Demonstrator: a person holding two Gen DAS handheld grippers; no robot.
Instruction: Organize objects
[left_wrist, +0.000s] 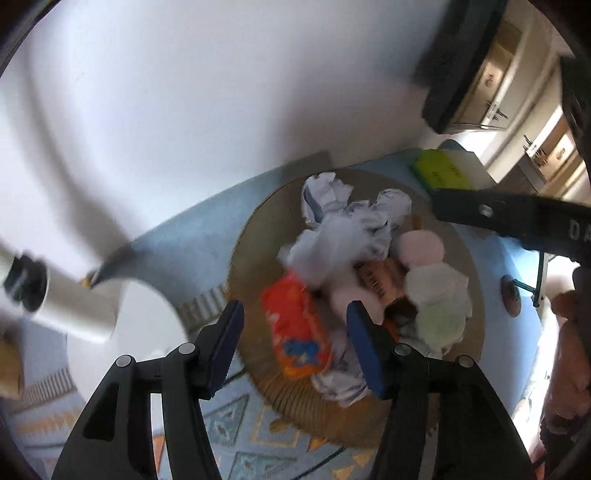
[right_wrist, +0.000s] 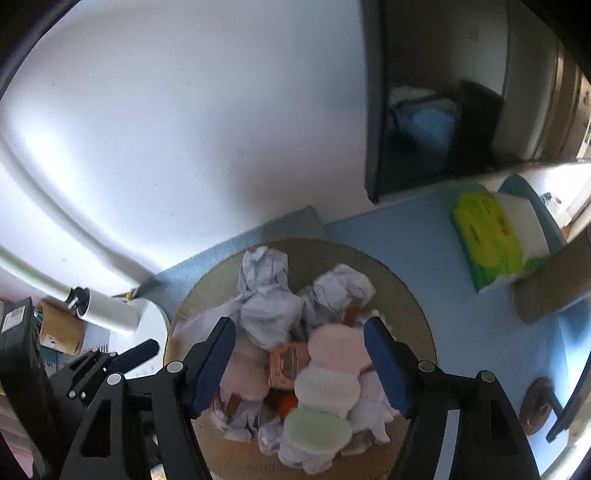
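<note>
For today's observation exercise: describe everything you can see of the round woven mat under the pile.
The round woven mat looks tan and straw-like, with fine ribbing running out to its rim. It lies flat on a light blue surface near a white wall. Crumpled white paper, pastel round pads and an orange packet are heaped on its middle, hiding most of it.

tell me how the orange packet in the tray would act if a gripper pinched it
The orange packet looks like soft printed film, so it would probably crumple and give under the pads. It seems light for its size. It lies against crumpled paper on the round tray, so lifting it may drag neighbours along.
</note>
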